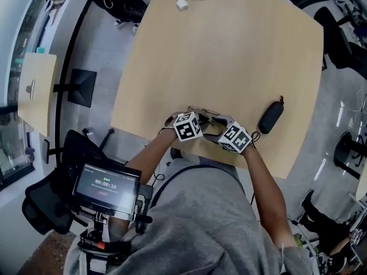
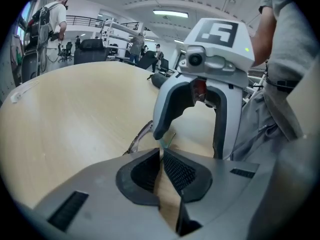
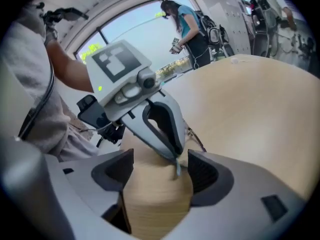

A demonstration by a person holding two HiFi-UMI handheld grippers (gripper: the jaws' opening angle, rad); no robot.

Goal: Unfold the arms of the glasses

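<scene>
L gripper jaws pinching thin greenish arm tip of dark-framed glasses, 6 o'clock edge of counter; R gripper jaws spread wide, gripping nothing.

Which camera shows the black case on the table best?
The head view: the whole black case lies in the open on the table. The left gripper view shows only a small dark shape far off, maybe it; the right gripper view shows none.

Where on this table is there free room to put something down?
The broad middle of the table is bare, from the white charger cable at the far edge down to the glasses. Crowded: the near edge, where left gripper and right gripper meet at the glasses, black case to their right.
</scene>
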